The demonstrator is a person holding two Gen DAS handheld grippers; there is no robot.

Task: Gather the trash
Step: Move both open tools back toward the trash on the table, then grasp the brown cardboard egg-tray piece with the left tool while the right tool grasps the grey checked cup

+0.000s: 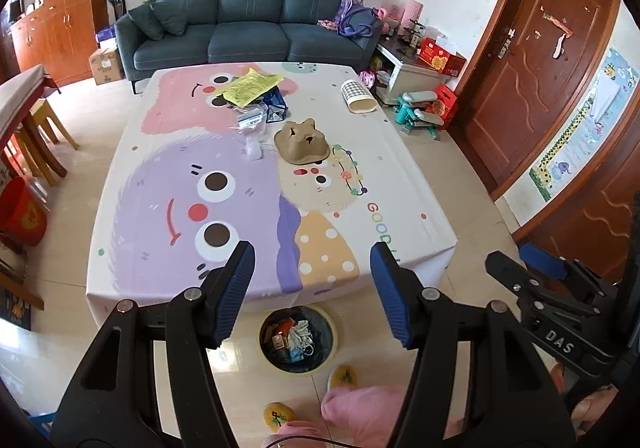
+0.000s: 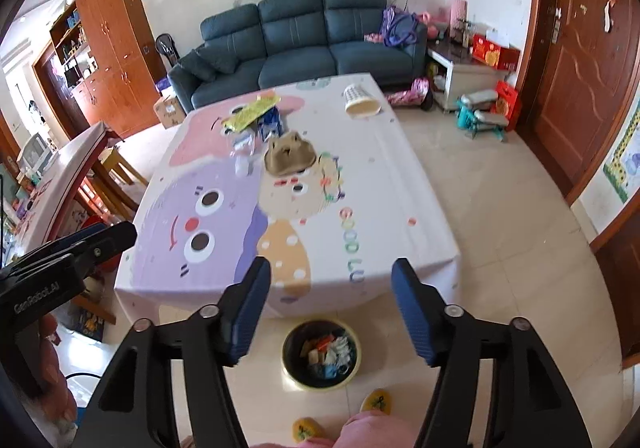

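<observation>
A low table (image 1: 400,176) (image 2: 384,184) with a cartoon cloth carries the trash: a yellow printed wrapper (image 1: 250,86) (image 2: 251,112), a blue packet (image 1: 278,104) (image 2: 269,124), clear plastic wrappers (image 1: 253,119) (image 2: 243,144), a brown pulp cup tray (image 1: 302,142) (image 2: 289,154) and a tipped checked paper cup (image 1: 357,96) (image 2: 360,99). On the floor before the table stands a round bin (image 1: 298,338) (image 2: 322,354) holding scraps. My left gripper (image 1: 312,292) and right gripper (image 2: 331,308) hover open and empty above the bin, at the table's near edge.
A blue sofa (image 1: 248,20) (image 2: 304,36) stands behind the table. A wooden door (image 1: 536,60) and a toy (image 1: 418,110) lie to the right, stools (image 1: 44,136) and a second table to the left. The person's slippered feet (image 1: 308,396) (image 2: 340,416) are by the bin.
</observation>
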